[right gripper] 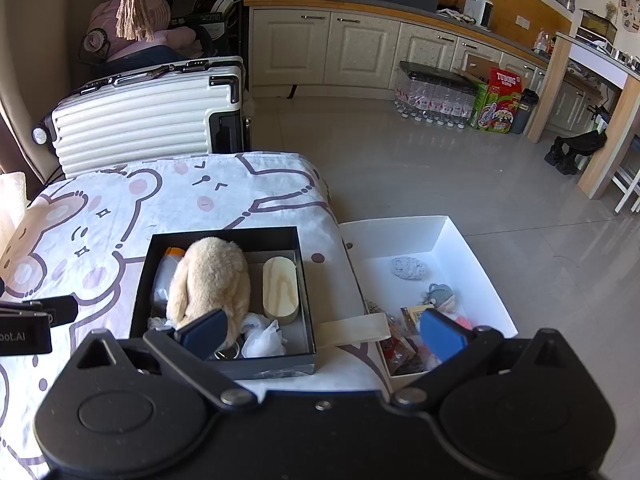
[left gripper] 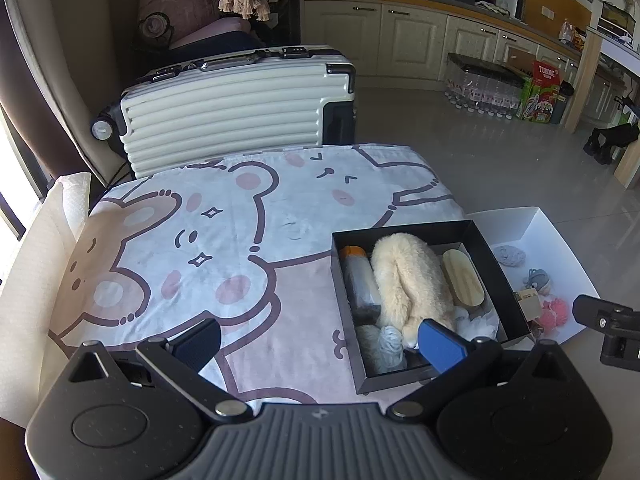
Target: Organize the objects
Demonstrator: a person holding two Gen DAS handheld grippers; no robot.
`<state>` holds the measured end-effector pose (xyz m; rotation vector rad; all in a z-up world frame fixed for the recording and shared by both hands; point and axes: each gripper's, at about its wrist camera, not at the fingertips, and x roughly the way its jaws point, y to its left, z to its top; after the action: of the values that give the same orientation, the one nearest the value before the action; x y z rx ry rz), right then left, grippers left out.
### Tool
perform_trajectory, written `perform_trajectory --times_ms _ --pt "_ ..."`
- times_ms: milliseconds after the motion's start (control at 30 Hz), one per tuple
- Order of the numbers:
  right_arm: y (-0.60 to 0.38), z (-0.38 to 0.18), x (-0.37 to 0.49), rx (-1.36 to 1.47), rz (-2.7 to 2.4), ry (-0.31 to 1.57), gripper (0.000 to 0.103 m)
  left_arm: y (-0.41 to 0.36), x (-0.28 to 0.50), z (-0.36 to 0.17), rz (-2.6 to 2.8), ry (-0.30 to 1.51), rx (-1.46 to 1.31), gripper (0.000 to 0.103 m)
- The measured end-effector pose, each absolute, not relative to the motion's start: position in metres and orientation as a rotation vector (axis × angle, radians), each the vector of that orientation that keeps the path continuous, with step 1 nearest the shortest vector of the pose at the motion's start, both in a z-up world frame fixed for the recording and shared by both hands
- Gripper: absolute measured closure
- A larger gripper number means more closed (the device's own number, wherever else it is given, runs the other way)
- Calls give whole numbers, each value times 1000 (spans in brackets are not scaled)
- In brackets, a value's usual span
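A black box stands on the bear-print cloth. It holds a cream plush toy, an oval wooden case, an orange-capped bottle, yarn and white plastic wrap. To its right a white box holds a grey knit piece, a grey knit toy and small packets. My left gripper is open at the black box's near left corner. My right gripper is open, straddling both boxes' near edges.
A white ribbed suitcase lies beyond the table's far edge. Cream cabinets, packed water bottles and a red-green carton line the far wall across grey tiled floor. A cream strap lies between the boxes.
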<state>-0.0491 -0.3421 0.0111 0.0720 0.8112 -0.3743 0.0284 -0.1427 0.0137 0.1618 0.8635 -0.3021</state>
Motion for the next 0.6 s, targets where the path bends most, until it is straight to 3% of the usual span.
perform_trajectory --times_ms 600 --pt "-341 11 -49 69 -376 814 0 -144 27 15 -312 860 169 0"
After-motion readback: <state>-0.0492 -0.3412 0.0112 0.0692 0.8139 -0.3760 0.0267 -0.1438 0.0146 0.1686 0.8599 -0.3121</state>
